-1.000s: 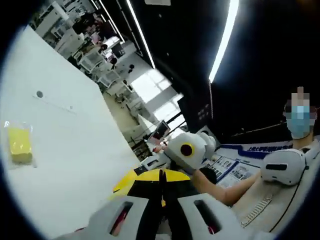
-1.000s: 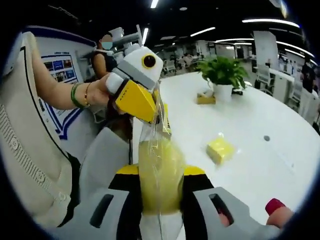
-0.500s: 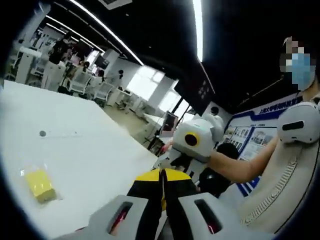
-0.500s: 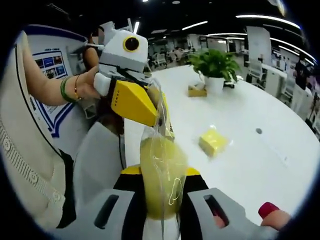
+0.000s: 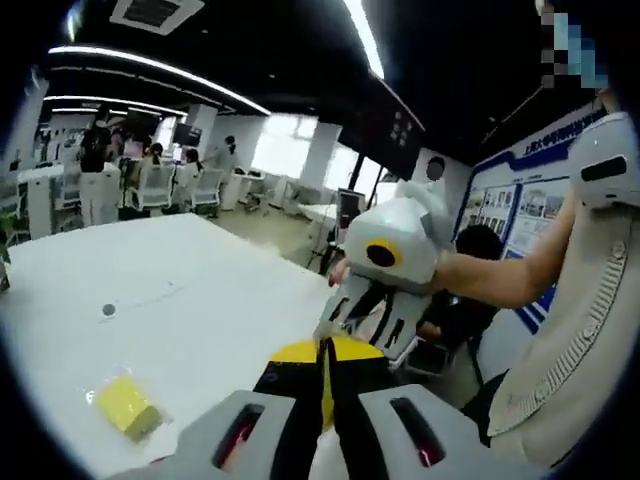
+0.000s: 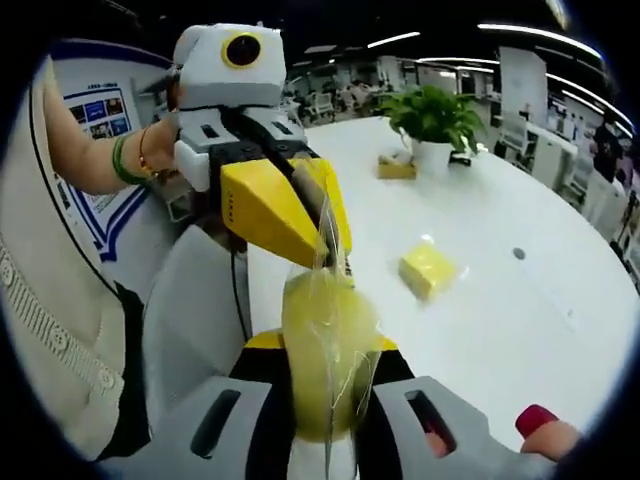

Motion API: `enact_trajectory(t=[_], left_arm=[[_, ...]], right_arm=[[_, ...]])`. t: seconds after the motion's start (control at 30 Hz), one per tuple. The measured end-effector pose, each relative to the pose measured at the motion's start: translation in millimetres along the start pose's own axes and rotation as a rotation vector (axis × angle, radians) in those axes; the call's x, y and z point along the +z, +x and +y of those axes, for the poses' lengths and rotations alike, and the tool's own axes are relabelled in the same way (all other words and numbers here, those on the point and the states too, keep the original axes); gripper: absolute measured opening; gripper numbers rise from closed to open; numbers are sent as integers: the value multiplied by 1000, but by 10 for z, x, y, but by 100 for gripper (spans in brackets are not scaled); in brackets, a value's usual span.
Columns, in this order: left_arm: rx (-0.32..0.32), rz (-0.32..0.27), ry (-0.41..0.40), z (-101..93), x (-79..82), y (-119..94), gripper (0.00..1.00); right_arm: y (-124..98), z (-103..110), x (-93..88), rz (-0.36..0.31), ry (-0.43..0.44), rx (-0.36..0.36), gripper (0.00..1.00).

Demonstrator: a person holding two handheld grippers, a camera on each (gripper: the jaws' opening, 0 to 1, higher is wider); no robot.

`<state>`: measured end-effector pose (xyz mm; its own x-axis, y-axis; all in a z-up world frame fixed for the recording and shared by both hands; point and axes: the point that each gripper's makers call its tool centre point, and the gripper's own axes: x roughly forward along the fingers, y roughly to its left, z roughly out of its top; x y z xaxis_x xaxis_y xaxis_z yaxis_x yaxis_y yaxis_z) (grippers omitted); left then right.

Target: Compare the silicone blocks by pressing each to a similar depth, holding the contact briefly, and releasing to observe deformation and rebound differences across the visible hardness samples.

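Right gripper (image 6: 320,400) pinches the bagged yellow silicone block (image 6: 322,375); left gripper (image 6: 325,235) nips the clear bag top above it — squeeze slowly, evenly.

White table (image 6: 520,310), potted plant (image 6: 432,118) — dark ceiling, strip lights (image 5: 362,35).
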<state>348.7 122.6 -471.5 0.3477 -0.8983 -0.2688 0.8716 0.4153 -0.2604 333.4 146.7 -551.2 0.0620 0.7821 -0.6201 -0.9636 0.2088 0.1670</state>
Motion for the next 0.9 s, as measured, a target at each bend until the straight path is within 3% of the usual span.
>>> enact_trajectory(t=[0.17,0.4,0.5,0.63,0.9], left_arm=[[-5,-1,19,2,16,-11,0],[-8,-53,11,5,122,-51,0],[-4,-52,-56,29,129,-60,0],[0,-58,-73,38,135,-62,0],[19,-53,-33,24,145,-50,0]], right_arm=[[-7,-9,15,-8,12,0,13],[-40,19,129,-62,40,18,13],[-36,31,139,-65,48,30,13],[-39,30,147,-67,51,32,14],[-45,2,149,-81,34,24,16]])
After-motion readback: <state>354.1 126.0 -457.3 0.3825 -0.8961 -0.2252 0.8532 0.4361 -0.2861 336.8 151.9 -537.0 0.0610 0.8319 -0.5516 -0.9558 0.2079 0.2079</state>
